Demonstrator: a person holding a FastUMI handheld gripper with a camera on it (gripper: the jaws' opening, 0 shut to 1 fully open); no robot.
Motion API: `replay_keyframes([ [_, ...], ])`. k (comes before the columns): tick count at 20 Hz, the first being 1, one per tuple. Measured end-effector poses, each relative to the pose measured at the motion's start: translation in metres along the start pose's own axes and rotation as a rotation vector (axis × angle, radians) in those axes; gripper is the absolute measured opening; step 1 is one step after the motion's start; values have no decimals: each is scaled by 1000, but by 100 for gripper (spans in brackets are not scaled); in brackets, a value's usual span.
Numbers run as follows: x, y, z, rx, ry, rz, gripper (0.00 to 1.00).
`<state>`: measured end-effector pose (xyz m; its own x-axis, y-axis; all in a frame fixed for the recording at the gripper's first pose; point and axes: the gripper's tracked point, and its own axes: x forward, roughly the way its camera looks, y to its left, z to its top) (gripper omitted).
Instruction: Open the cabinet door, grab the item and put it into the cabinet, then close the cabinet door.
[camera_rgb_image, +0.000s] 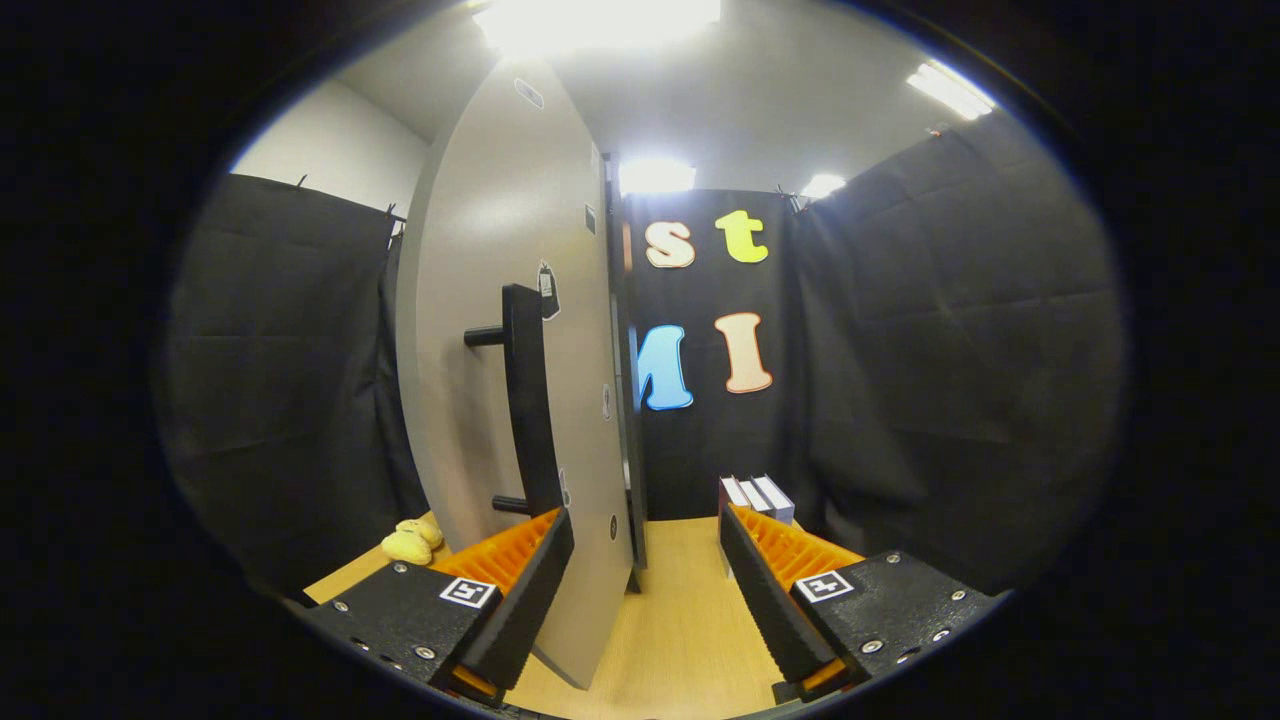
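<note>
The grey cabinet door (500, 260) stands swung out towards me and I see it at a steep angle. Its black vertical handle (527, 400) is on the face turned to the left. My gripper (645, 520) is open. The door's lower corner reaches down between the fingers, close against the left finger (520, 580), whose tip sits just under the handle's lower end. The right finger (770, 580) is apart from the door. A small yellow soft item (410, 542) lies on the wooden tabletop (680, 620), left of the door and beyond the left finger.
A few white and grey book-like boxes (760, 493) stand on the table just beyond the right finger's tip. Black cloth walls close the booth on the left, back and right. Bare tabletop runs between the fingers right of the door.
</note>
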<state>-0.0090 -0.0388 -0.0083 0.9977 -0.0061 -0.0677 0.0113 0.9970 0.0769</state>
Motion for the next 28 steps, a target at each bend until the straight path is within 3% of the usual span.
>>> replay_keyframes([
  [15, 33, 183, -21, 15, 55, -15, 94],
  [28, 89, 218, -16, 60, 49, 146, 94],
])
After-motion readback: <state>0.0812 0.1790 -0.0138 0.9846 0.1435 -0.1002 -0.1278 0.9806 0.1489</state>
